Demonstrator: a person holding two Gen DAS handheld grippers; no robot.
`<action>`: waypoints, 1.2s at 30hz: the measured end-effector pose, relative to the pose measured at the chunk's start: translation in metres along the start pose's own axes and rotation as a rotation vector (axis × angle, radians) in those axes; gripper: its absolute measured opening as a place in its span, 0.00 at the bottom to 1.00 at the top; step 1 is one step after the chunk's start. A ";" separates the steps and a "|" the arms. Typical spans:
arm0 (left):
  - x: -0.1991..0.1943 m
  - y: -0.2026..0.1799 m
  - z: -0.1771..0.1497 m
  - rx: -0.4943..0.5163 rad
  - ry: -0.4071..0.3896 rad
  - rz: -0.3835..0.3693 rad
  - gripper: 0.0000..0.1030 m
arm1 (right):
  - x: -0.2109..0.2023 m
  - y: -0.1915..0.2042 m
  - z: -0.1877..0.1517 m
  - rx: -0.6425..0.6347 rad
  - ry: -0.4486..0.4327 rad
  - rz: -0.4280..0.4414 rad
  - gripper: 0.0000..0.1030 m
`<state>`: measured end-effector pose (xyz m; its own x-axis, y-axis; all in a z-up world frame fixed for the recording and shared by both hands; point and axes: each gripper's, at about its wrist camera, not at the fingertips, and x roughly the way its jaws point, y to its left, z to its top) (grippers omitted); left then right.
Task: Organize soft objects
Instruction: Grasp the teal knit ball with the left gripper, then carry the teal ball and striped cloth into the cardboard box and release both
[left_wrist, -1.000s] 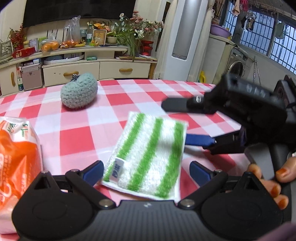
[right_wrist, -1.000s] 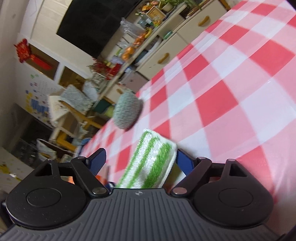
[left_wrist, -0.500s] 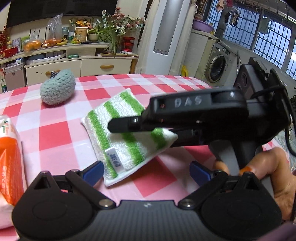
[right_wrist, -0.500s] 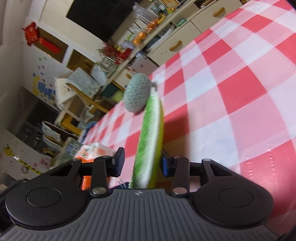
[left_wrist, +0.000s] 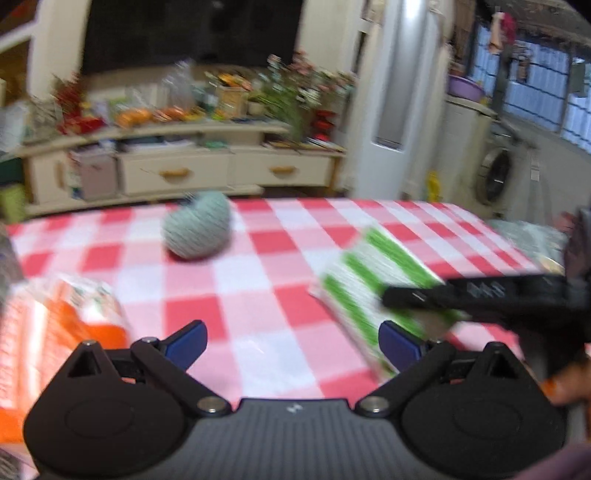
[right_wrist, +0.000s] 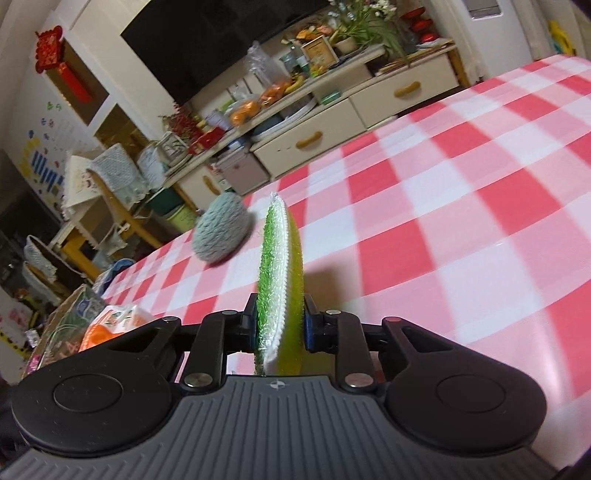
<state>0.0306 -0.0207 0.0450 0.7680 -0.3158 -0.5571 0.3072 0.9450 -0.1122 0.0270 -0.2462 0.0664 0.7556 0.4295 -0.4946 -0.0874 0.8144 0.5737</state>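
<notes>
My right gripper (right_wrist: 280, 326) is shut on a green-and-white striped sponge cloth (right_wrist: 277, 266) and holds it edge-on above the red-checked table. In the left wrist view the cloth (left_wrist: 373, 273) hangs at the right, held by the right gripper (left_wrist: 402, 299). A grey-green knitted ball (left_wrist: 197, 230) lies on the table further back; it also shows in the right wrist view (right_wrist: 221, 234). My left gripper (left_wrist: 291, 341) is open and empty, low over the table.
An orange-and-white plastic packet (left_wrist: 55, 328) lies at the left of the table (left_wrist: 258, 295). A cream sideboard (left_wrist: 184, 166) with clutter stands behind the table. A washing machine (left_wrist: 495, 177) is at the far right.
The right gripper has lifted the striped cloth off the table and carried it to the right. The left gripper has swung its view left and stays open.
</notes>
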 end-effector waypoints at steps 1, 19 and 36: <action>0.002 0.000 0.003 -0.008 -0.009 0.029 0.96 | -0.002 -0.002 0.000 0.001 -0.002 -0.011 0.26; 0.120 0.025 0.076 -0.060 0.014 0.301 0.96 | 0.000 -0.005 -0.003 -0.053 0.030 -0.038 0.38; 0.155 0.047 0.080 -0.074 0.081 0.351 0.69 | 0.004 -0.006 -0.003 -0.015 0.029 -0.077 0.45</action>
<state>0.2092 -0.0316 0.0196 0.7716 0.0333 -0.6353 -0.0103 0.9992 0.0398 0.0289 -0.2481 0.0588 0.7411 0.3766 -0.5558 -0.0395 0.8509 0.5238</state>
